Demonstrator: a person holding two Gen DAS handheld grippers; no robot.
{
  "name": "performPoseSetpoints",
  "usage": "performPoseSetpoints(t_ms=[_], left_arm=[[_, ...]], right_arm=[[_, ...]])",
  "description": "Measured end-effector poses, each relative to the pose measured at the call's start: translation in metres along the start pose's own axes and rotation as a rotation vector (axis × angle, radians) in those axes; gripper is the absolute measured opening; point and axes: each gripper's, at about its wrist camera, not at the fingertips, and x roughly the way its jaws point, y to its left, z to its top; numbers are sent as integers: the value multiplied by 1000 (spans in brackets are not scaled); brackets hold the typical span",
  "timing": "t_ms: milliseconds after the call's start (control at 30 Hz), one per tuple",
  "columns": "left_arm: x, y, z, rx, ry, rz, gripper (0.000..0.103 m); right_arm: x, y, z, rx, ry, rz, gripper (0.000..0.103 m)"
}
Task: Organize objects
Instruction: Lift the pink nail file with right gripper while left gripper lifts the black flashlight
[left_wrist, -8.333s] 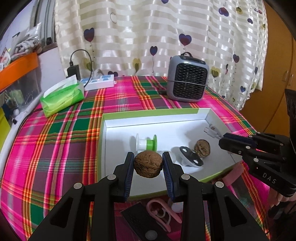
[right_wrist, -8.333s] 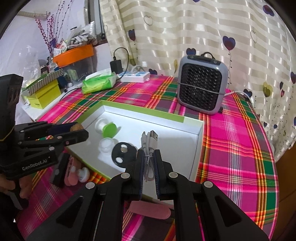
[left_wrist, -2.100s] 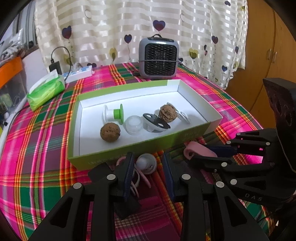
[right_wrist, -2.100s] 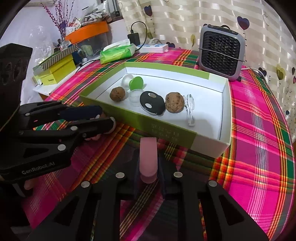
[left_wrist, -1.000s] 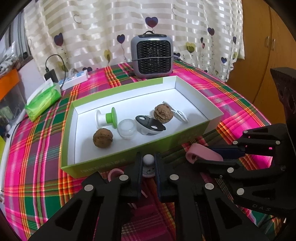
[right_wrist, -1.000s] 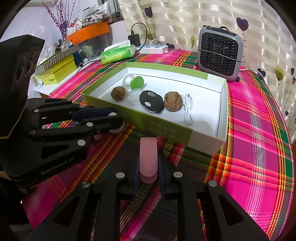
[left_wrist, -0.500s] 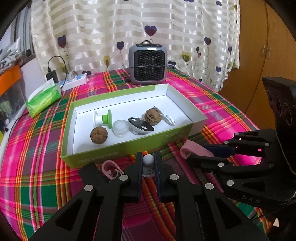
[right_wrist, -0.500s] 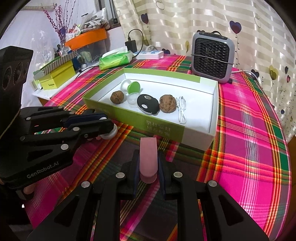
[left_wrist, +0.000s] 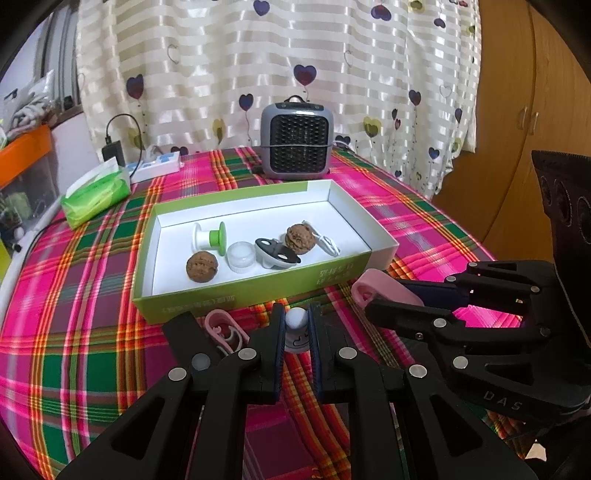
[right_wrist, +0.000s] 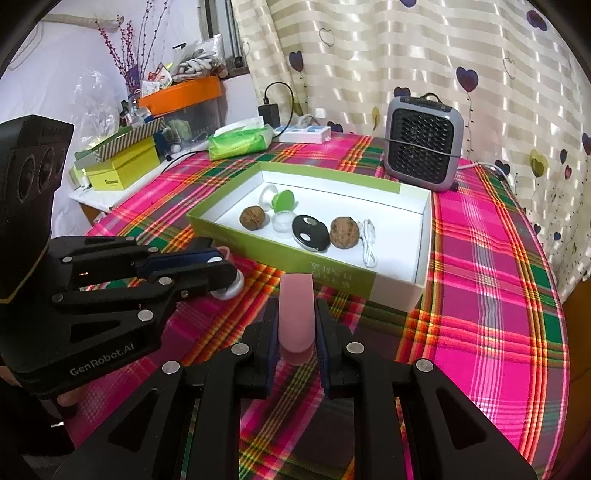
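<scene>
Holding both grips above the plaid bench (left_wrist: 74, 280), just in front of the green-and-white box (left_wrist: 258, 291). Left gripper (left_wrist: 296, 325) is clamping a small white round-headed piece (left_wrist: 296, 320) between its pads, jaws nearly together; cannot tell exactly what the piece is. Right gripper (right_wrist: 297, 321) is pinching a flat pink clip (right_wrist: 296, 314) that is sticking out forward past the fingertips, jaws narrow around it. In the left wrist view the same clip (left_wrist: 380, 291) is showing at the tip of the right gripper (left_wrist: 373, 301), near the box's front right corner.

Lying inside the box, left to right: walnut (left_wrist: 202, 266), white spool with a green flange (left_wrist: 209, 238), clear round cap (left_wrist: 241, 256), black oval fob (left_wrist: 275, 254), second walnut (left_wrist: 301, 239), white USB cable (left_wrist: 325, 242) touching that walnut.

Sitting on the bench in front of the box, beside the left gripper: pink open-loop clip (left_wrist: 223, 328) and a black flat object (left_wrist: 188, 343).

Standing behind the box: grey fan heater (left_wrist: 296, 142), green tissue pack (left_wrist: 95, 194), white power strip (left_wrist: 155, 168).
</scene>
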Motion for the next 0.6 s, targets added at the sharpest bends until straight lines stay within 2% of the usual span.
performPoseSetpoints(t_ms=[600], left_arm=[[-6, 3, 1, -13, -21, 8, 11]], right_arm=[[-7, 6, 3, -3, -35, 19, 19]])
